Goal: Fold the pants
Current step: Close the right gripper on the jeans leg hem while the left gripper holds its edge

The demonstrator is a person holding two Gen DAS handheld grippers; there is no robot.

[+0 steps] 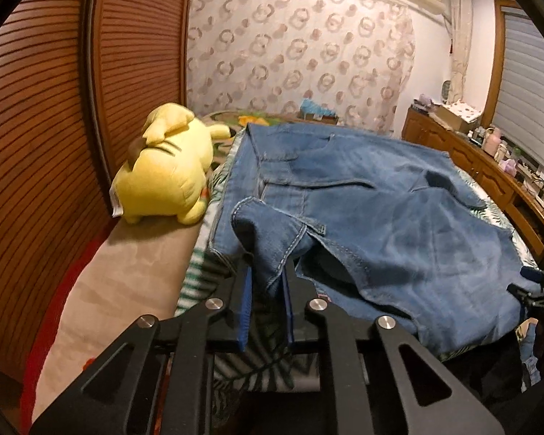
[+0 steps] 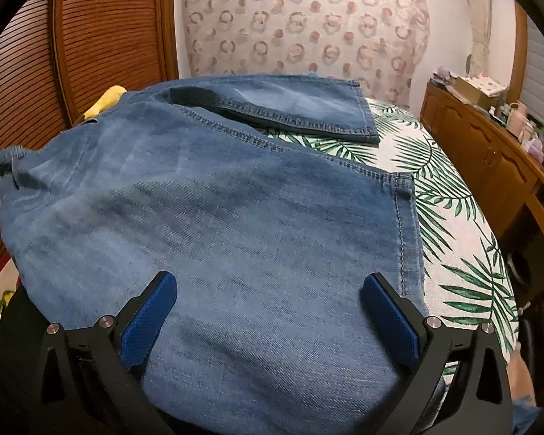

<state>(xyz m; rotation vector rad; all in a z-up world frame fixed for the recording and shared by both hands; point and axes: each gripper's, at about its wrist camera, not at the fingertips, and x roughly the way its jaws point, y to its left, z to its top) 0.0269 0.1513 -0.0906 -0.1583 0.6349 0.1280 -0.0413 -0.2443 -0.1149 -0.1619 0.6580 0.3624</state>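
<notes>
Far left there's a brown louvered closet door (image 1: 47, 116) running along the side of the bed, and right next to it a yellow plush toy (image 1: 167, 174) lying on a beige blanket (image 1: 127, 272) by the bed's left edge. Moving over, the left gripper (image 1: 266, 275) is clamped shut on a bunched-up fold of the jeans (image 1: 380, 217), with the denim pinched between its blue pads (image 1: 244, 311) and sticking up above them in a little hump. The jeans themselves are spread across the middle of the bed on a white sheet with green palm leaves (image 2: 449, 195), lying mostly flat but rumpled; in the right wrist view one hemmed leg end sits at the far side. Then there's the right gripper (image 2: 268, 286), wide open, its two blue fingers (image 2: 388, 315) spread well apart with denim filling the whole space between them; the fabric lies under or against them but nothing is being pinched. In the left wrist view you can just catch that gripper at the jeans' right edge. On the far right, a wooden dresser (image 1: 489, 166) runs along the wall with a bunch of small clutter on top, too small to make out. Behind the bed hangs a sheer curtain with ring patterns (image 1: 301, 54).
</notes>
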